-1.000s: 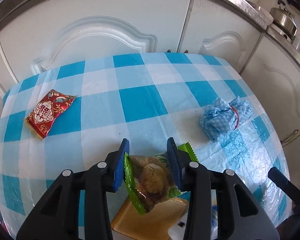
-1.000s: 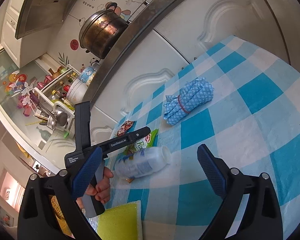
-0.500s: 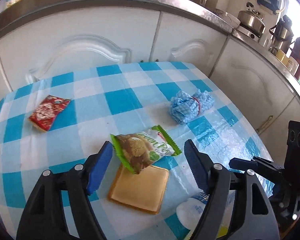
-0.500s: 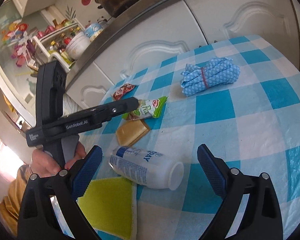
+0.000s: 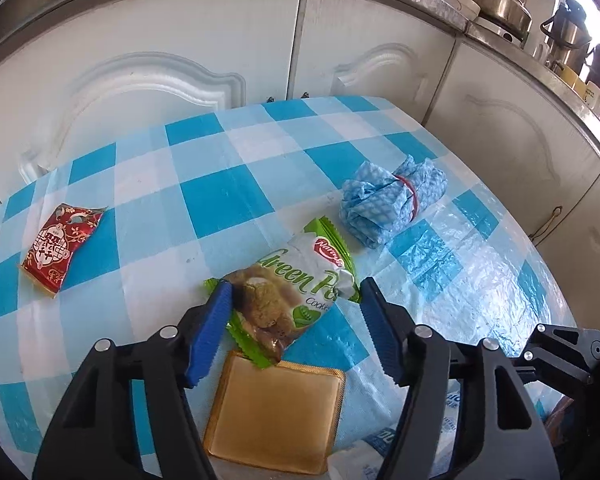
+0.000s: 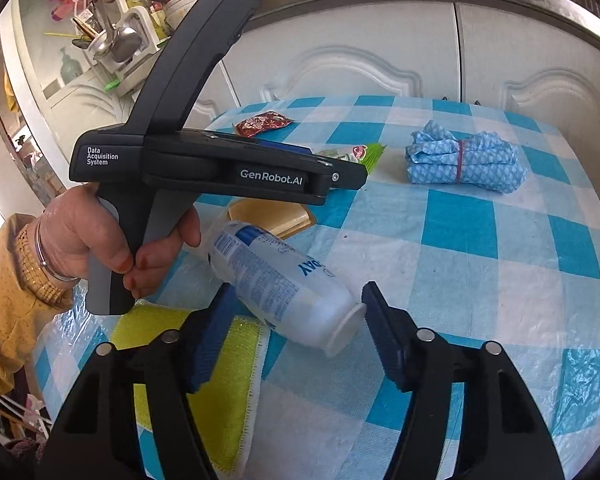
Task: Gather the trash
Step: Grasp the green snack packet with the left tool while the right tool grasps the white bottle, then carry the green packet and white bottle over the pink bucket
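A: Where's the green cookie wrapper (image 5: 300, 292)?
B: On the checked tabletop (image 5: 220, 200), overlapping the tan square pad (image 5: 276, 412), between the closing jaws of the left hand-held gripper (image 5: 294, 320); the right-side pad isn't touching.
A: And the right hand-held gripper (image 6: 296, 328)?
B: Closing around the lying white bottle (image 6: 284, 284), near that pad, not gripping.

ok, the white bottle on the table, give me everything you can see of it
The white bottle looks like plastic with a blue printed label, lying on its side on the checked tablecloth, its round white end toward the camera. It rests partly over a yellow-green cloth. The right gripper straddles that end, jaws closing, pads not yet pressing. Whether it is empty is unclear.
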Available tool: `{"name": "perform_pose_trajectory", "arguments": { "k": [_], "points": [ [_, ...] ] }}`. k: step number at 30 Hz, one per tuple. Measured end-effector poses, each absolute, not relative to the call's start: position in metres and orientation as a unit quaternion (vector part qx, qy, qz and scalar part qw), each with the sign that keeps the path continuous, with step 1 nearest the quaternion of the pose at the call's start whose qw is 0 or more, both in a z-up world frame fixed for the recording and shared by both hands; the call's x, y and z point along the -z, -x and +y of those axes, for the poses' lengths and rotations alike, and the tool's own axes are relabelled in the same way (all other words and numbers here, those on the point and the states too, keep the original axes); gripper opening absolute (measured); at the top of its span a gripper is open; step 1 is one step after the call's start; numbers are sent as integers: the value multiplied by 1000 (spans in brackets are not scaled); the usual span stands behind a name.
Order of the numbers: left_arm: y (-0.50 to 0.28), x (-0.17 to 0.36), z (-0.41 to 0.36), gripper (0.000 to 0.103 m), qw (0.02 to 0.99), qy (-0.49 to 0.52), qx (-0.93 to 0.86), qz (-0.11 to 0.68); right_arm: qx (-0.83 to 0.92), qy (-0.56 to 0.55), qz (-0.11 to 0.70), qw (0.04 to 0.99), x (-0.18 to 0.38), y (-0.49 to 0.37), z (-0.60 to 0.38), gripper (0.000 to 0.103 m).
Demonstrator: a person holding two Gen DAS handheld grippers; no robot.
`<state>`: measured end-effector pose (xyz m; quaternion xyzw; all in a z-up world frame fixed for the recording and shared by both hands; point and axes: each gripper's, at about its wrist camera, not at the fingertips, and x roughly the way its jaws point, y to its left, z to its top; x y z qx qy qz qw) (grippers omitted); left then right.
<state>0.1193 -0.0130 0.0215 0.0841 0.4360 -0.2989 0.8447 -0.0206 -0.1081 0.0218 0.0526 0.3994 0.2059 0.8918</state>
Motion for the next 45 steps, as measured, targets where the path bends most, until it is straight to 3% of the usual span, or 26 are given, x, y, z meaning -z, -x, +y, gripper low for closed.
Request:
{"name": "perform_pose_trajectory", "arguments": {
  "k": [4, 6, 13, 18, 34, 36, 37, 38, 39, 45],
  "points": [
    [-120, -21, -12, 53, 846, -94, 298, 432, -203, -42, 397, 894, -23, 23, -106, 50],
    [-120, -21, -11, 48, 846, -98, 303, 428, -203, -36, 399, 893, -22, 23, -105, 38],
    [-115, -27, -10, 32, 854, -106, 295, 414, -195, -28, 390, 899, -24, 30, -104, 35],
    [-111, -35, 5, 5, 863, -75, 291, 407, -185, -48, 381, 905, -29, 36, -112, 34],
    [-57, -66, 103, 3, 891, -4, 269, 367, -180, -74, 345, 918, -67, 47, -108, 32],
    [-52, -67, 101, 10, 881, -26, 300, 364, -177, -75, 342, 920, -70, 49, -107, 32],
    [-51, -67, 96, 35, 882, -49, 301, 359, -175, -77, 342, 920, -71, 50, -107, 32],
    [-52, -67, 90, 66, 881, -66, 305, 355, -172, -80, 342, 920, -71, 51, -108, 32],
    [-54, -65, 84, 75, 879, -78, 313, 352, -170, -86, 342, 920, -71, 51, -110, 32],
    [-89, -38, 36, 77, 850, -167, 331, 375, -145, -100, 330, 927, -82, 53, -128, 31]
  ]
}}
